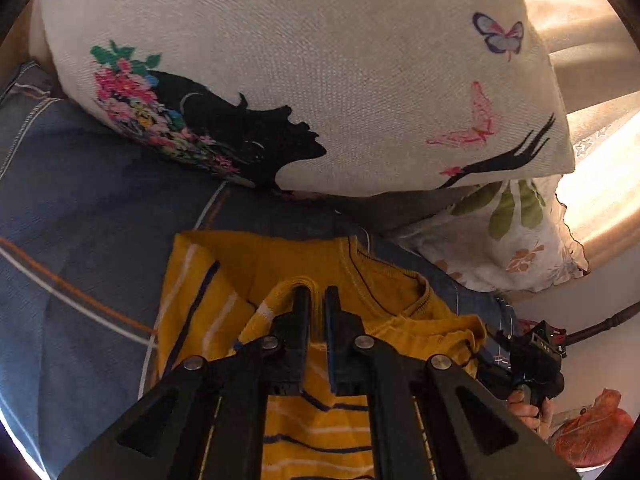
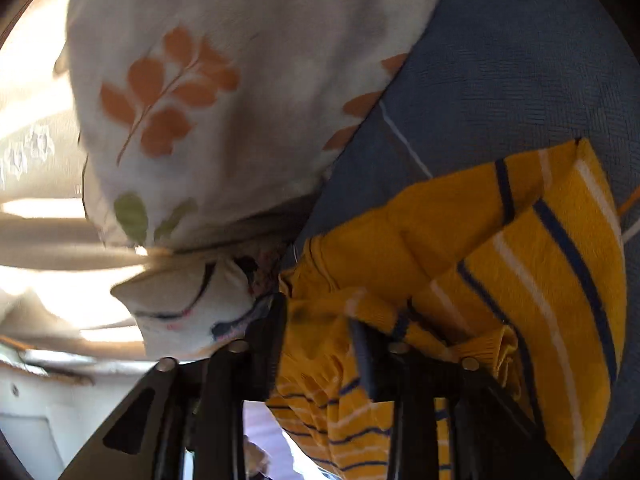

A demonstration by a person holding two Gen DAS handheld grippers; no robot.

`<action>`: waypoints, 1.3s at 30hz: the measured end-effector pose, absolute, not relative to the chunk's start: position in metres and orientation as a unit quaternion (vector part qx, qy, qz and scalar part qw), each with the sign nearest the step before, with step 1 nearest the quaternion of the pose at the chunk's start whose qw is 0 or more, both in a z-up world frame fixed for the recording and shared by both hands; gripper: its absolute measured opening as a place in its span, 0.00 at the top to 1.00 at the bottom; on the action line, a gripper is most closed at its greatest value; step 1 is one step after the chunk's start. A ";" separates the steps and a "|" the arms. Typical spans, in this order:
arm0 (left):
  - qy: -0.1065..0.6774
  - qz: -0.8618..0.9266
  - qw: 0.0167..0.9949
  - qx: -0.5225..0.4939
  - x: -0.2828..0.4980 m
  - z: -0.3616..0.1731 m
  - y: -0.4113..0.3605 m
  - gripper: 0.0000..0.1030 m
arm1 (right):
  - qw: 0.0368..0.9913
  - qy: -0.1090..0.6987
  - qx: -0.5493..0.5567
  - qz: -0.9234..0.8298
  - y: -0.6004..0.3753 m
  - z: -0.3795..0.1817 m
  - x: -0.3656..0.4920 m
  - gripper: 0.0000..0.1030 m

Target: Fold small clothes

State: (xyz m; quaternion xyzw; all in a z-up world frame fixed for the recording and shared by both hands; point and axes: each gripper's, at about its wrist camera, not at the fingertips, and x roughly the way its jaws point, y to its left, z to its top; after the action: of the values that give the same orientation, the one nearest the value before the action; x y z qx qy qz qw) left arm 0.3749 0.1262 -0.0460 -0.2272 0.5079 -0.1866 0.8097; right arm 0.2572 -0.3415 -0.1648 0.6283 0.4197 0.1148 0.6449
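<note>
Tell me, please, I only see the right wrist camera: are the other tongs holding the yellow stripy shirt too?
Observer: Yes. The left tongs are shut on a raised fold of the yellow striped shirt.
Operator: Is there a picture on the big pillow?
Observer: The butterfly pillow shows a black silhouette of a woman's face with pink flowers in her hair.
Operator: Anything else over there?
Observer: A reddish-orange bag sits low at the far right of the left wrist view.
</note>
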 end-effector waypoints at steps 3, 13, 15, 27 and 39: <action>0.501 -0.192 0.813 -0.226 0.376 -0.044 0.130 0.82 | 0.653 0.399 0.640 0.072 -0.357 -0.169 0.259 0.51; 0.493 -0.150 0.835 -0.191 0.346 -0.028 0.157 0.50 | 0.795 0.470 0.378 0.065 -0.309 -0.096 0.237 0.47; 0.499 -0.163 0.836 -0.159 0.339 -0.032 0.144 0.49 | 0.806 0.489 0.319 0.092 -0.281 -0.093 0.234 0.47; 0.549 -0.094 0.816 -0.155 0.371 -0.097 0.127 0.48 | 0.824 0.530 0.191 0.050 -0.250 -0.119 0.266 0.52; 0.523 -0.087 0.830 -0.174 0.298 -0.069 0.180 0.41 | 0.800 0.513 0.311 0.024 -0.335 -0.117 0.166 0.43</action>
State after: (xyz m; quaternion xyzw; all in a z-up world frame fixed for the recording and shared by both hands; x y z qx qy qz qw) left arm 0.2978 0.1804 -0.0686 -0.1736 0.5231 -0.0874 0.8298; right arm 0.1662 -0.3347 -0.1168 0.3112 0.5132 0.0235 0.7995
